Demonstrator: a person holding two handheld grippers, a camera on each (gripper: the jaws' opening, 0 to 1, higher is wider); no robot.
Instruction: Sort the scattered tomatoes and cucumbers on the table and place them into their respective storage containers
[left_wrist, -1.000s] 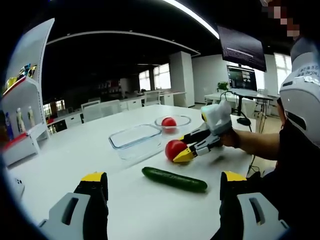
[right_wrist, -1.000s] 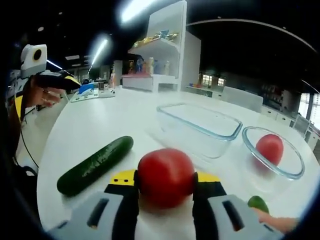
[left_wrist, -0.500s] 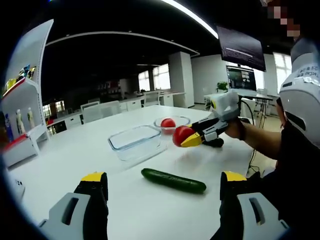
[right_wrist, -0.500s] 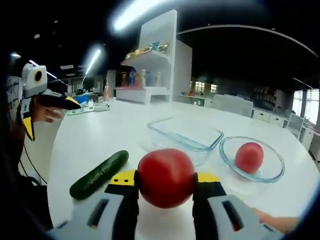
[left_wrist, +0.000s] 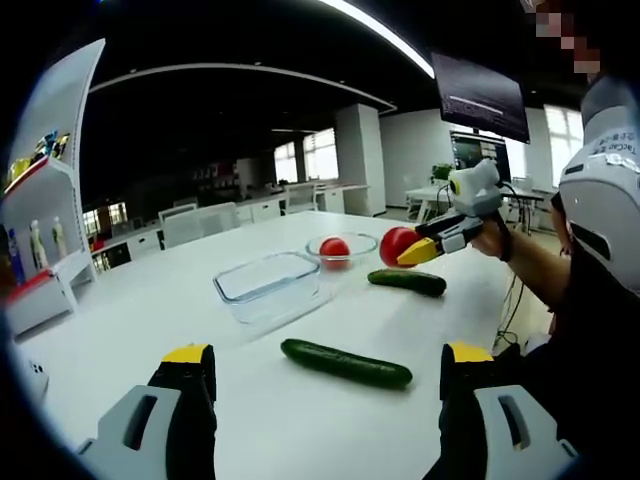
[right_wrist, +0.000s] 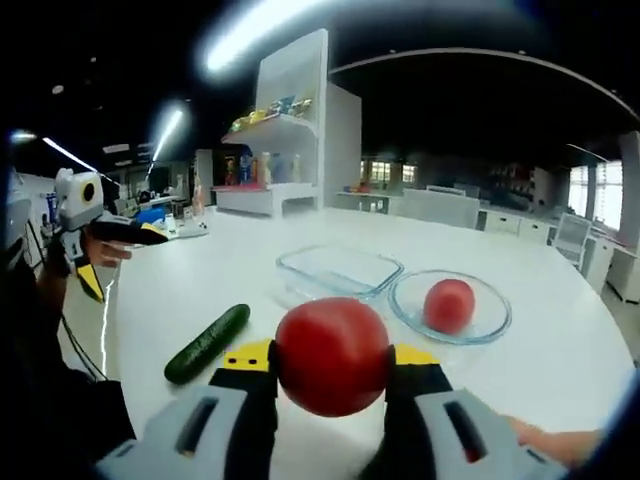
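My right gripper (right_wrist: 332, 362) is shut on a red tomato (right_wrist: 332, 355), held in the air above the white table (right_wrist: 220, 270). In the left gripper view that same gripper (left_wrist: 410, 251) carries the tomato (left_wrist: 396, 245) right of the round glass bowl (left_wrist: 343, 243), which holds another tomato (left_wrist: 334, 249). The bowl (right_wrist: 450, 310) and its tomato (right_wrist: 449, 304) lie ahead of my right gripper. A rectangular glass container (left_wrist: 267, 285) stands empty. One cucumber (left_wrist: 346, 362) lies near my open left gripper (left_wrist: 325, 375); a second cucumber (left_wrist: 406, 282) lies beside the bowl.
A white shelf unit (right_wrist: 290, 130) with bottles stands at the table's far side. The left gripper (right_wrist: 95, 255), held by a person's hand, shows at the left of the right gripper view. A monitor (left_wrist: 483, 97) hangs behind the person's arm (left_wrist: 540, 275).
My right gripper has lifted the tomato off the table and carried it up and away toward the bowl's side, uncovering a second cucumber. The left gripper has stayed still.
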